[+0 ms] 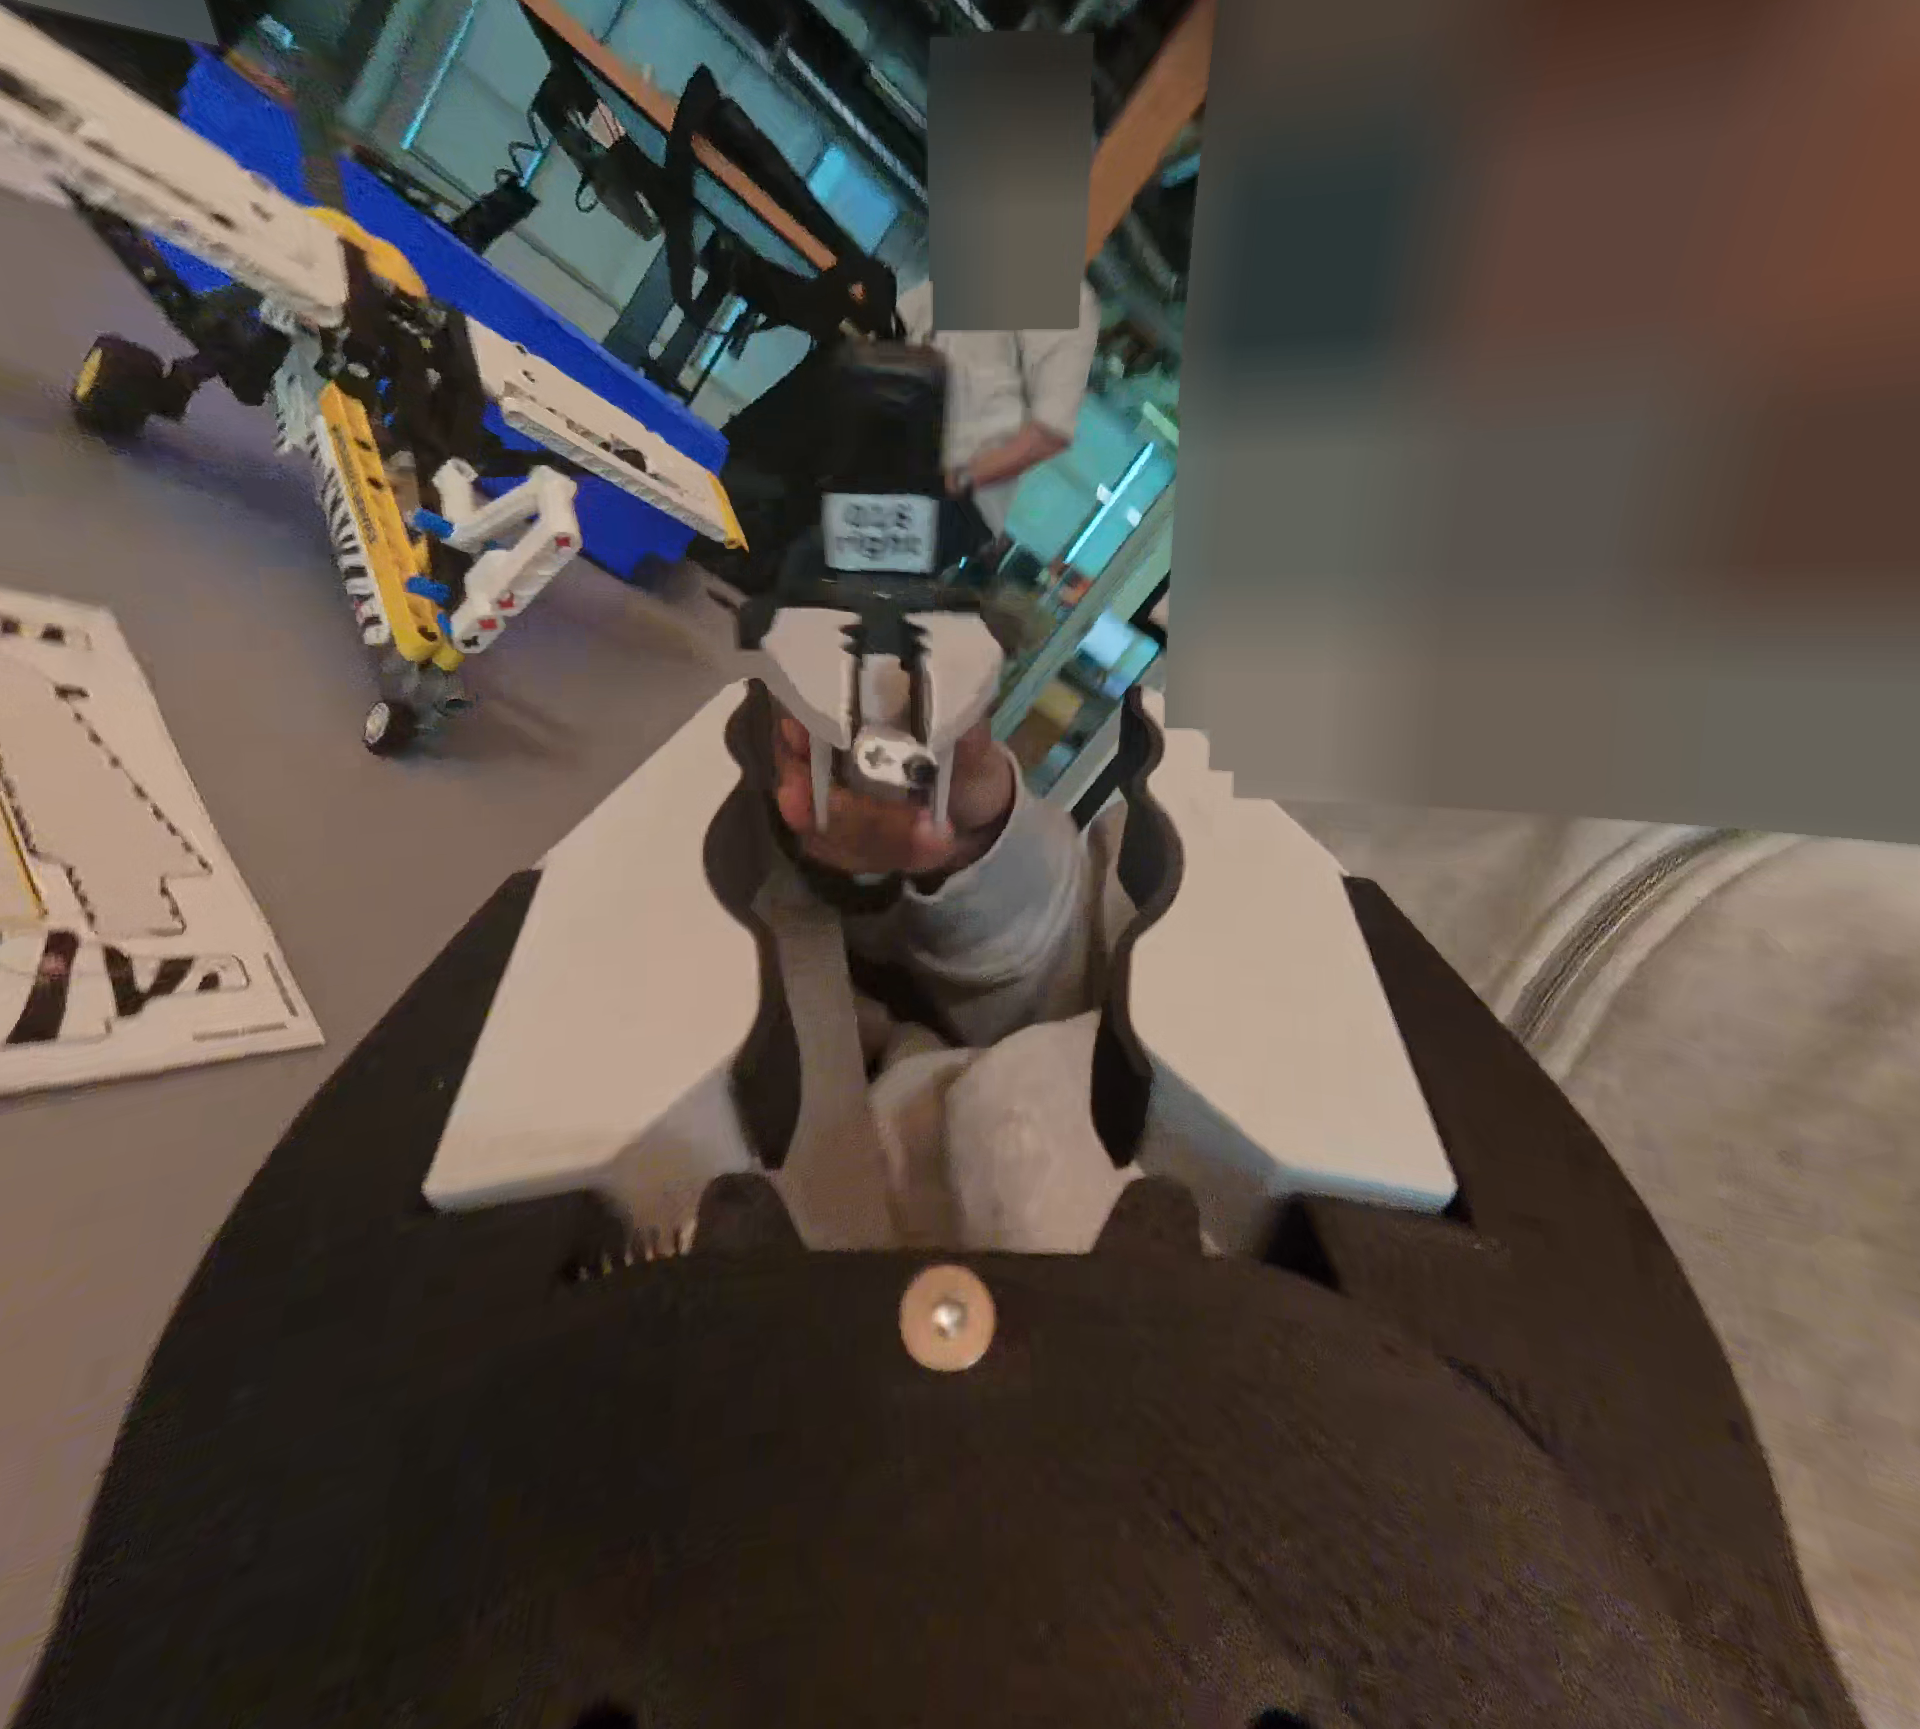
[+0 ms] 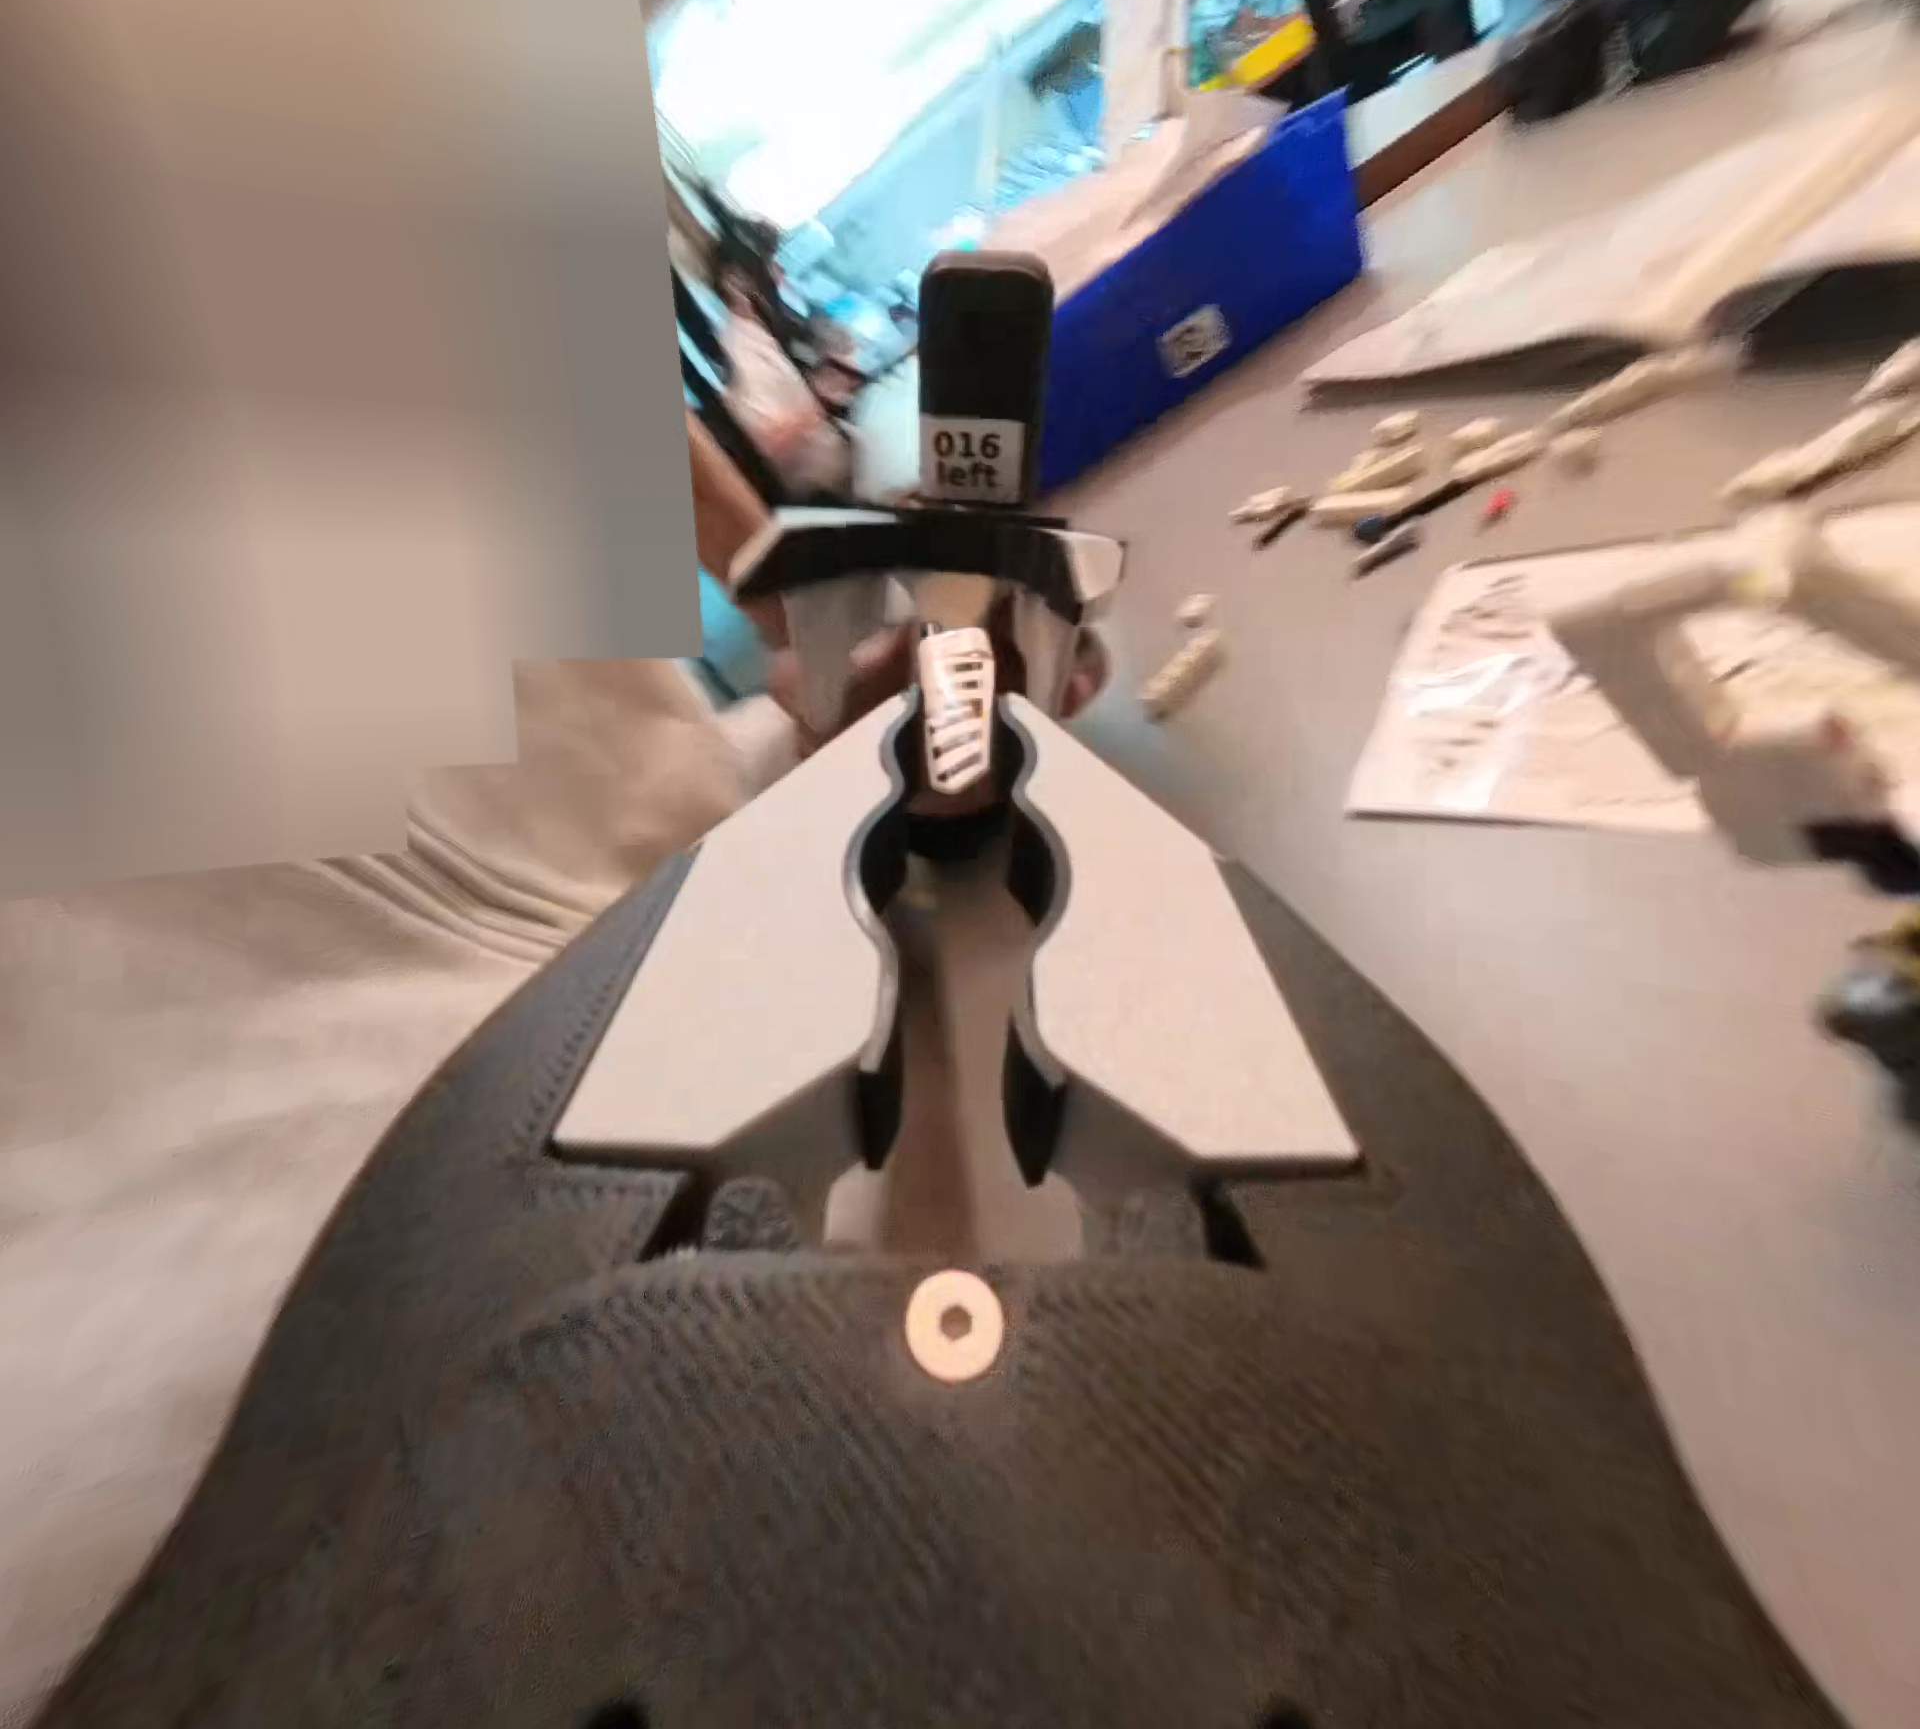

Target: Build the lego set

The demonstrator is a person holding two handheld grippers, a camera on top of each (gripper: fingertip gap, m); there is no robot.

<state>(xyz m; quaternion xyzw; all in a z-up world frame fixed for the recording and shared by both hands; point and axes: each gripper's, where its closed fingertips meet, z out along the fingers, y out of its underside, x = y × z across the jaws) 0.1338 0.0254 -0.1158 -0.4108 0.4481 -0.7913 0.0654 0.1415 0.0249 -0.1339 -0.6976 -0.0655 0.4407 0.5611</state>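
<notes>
- The half-built lego model (image 1: pixel 343 391) runs off the left edge of the left wrist view, so its white boom is cut short.
- In the right wrist view the same model (image 2: pixel 1766 671) is smeared by motion and clipped at the right edge; its parts cannot be told apart.
- The loose pieces (image 2: pixel 1392 484) on the table are too blurred to tell their shapes.
- The printed sheet (image 1: pixel 114 858) is cut off at the left edge.
- The small white piece (image 1: pixel 888 760) sits partly hidden between the right gripper's (image 1: pixel 883 780) fingers.
- Whether the left gripper (image 2: pixel 951 723) actually presses on the striped part (image 2: pixel 956 708) between its fingers cannot be told.
- The blue bin (image 2: pixel 1195 318) is blurred, its contents unreadable.
</notes>
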